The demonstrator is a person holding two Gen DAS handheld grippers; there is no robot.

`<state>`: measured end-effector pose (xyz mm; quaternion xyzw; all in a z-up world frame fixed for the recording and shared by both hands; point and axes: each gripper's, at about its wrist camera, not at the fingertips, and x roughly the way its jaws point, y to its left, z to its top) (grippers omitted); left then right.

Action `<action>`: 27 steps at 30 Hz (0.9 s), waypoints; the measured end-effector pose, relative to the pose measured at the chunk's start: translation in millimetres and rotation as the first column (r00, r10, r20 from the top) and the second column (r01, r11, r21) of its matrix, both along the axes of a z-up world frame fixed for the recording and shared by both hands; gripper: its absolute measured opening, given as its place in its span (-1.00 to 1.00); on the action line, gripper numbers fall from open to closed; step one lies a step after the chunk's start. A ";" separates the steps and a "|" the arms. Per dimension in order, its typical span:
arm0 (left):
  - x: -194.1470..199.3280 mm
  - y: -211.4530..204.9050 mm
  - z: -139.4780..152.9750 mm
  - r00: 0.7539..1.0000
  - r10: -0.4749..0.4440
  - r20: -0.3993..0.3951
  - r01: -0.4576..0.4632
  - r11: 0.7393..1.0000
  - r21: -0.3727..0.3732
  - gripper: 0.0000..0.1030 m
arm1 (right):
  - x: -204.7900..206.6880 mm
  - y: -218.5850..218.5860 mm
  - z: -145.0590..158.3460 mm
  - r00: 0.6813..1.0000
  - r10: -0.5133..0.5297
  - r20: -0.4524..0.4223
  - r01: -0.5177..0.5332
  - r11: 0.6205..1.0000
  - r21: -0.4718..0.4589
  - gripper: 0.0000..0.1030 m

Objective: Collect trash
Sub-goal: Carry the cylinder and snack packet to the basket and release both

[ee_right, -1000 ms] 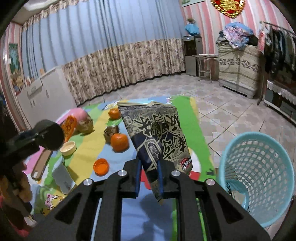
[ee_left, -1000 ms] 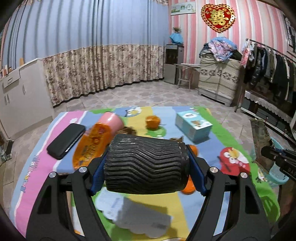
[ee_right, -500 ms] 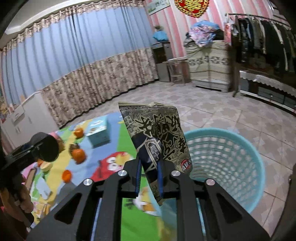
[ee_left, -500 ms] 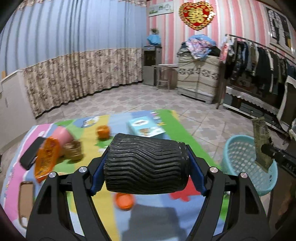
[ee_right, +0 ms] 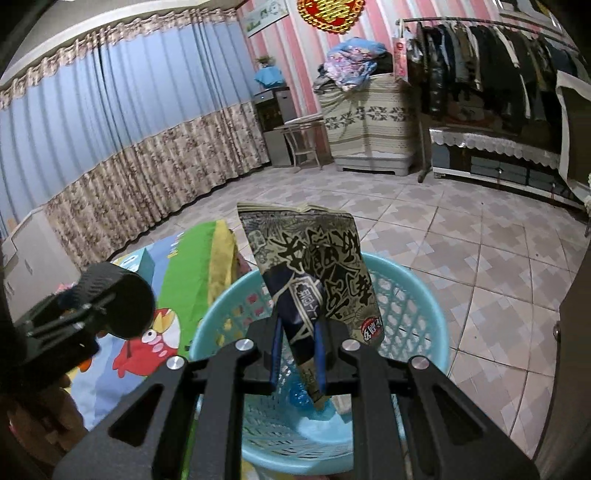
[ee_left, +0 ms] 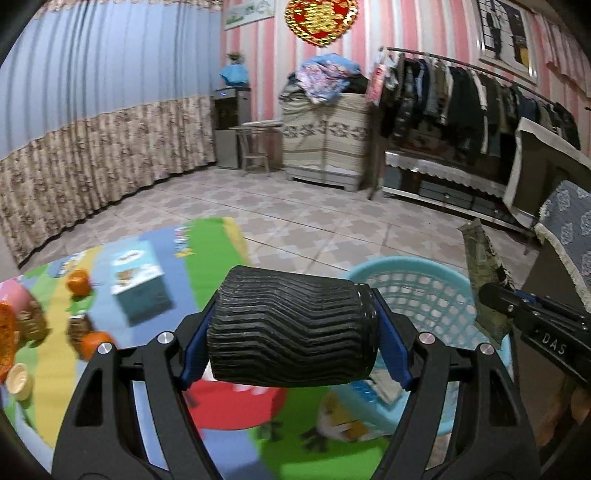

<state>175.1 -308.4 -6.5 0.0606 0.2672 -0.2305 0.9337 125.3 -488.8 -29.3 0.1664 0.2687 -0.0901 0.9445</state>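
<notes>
Item count, both views:

- Grippers: 2, the left gripper (ee_left: 291,328) and the right gripper (ee_right: 297,350).
- Ribbed black cups (ee_left: 291,328): 1.
- Printed snack wrappers (ee_right: 314,266): 1.
- Light-blue mesh baskets (ee_right: 417,295): 1.
- Cartoon play mats (ee_left: 218,243) on the floor: 1.
- Oranges: 2, one (ee_left: 78,282) farther back on the mat, one (ee_left: 95,343) nearer.
- Light-blue cartons (ee_left: 138,280): 1.
- Small cream bowls (ee_left: 18,380): 1.
- Pink cups (ee_left: 14,301): 1.
- Clothes racks (ee_left: 461,92): 1.
- Red heart wall ornaments (ee_left: 319,20): 1.
</notes>
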 end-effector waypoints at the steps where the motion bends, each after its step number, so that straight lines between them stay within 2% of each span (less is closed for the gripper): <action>1: 0.0 -7.3 -1.5 1.000 -0.015 -0.004 0.015 1.000 -0.003 0.44 | 0.4 -2.5 -1.0 1.000 -0.004 0.001 0.004 1.000 0.008 -0.71; 13: 8.3 -58.4 -7.5 0.992 -0.114 -0.045 0.113 0.993 -0.012 0.44 | -3.9 -12.6 -9.2 0.999 -0.049 0.016 0.048 0.997 0.060 -0.71; 15: 8.3 -59.9 -5.9 0.992 -0.119 -0.046 0.119 0.993 -0.015 0.52 | -2.9 -12.0 -10.0 0.999 -0.049 0.015 0.048 0.997 0.058 -0.71; 18: 8.8 -59.0 -3.5 0.993 -0.111 -0.035 0.111 0.994 -0.017 0.67 | -3.5 -11.9 -10.3 0.999 -0.051 0.016 0.050 0.997 0.062 -0.71; 23: 15.8 -44.8 -1.4 0.997 -0.064 -0.032 0.063 0.998 -0.016 0.67 | -3.7 -10.6 -12.3 0.999 -0.045 0.015 0.044 0.997 0.062 -0.71; 27: 23.0 -26.2 -0.2 1.000 -0.010 -0.022 0.010 1.000 -0.009 0.77 | 2.6 -4.5 -17.8 1.000 -0.031 0.005 0.030 0.998 0.057 -0.71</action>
